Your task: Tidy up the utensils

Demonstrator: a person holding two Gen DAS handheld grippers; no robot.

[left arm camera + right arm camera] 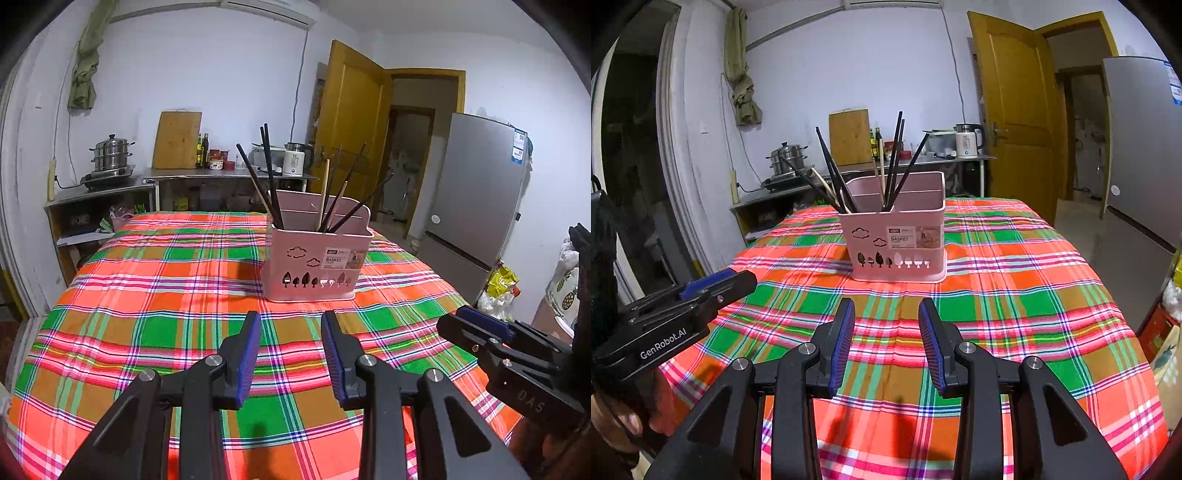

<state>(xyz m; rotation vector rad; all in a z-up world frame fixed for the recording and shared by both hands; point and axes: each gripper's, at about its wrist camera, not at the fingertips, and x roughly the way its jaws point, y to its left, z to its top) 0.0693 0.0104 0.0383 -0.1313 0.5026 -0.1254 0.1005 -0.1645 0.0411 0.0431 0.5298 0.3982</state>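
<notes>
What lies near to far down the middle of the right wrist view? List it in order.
Right tongs, open over the plaid tablecloth → pink basket holding chopsticks → steel counter → cutting board leaning on the far wall.
</notes>
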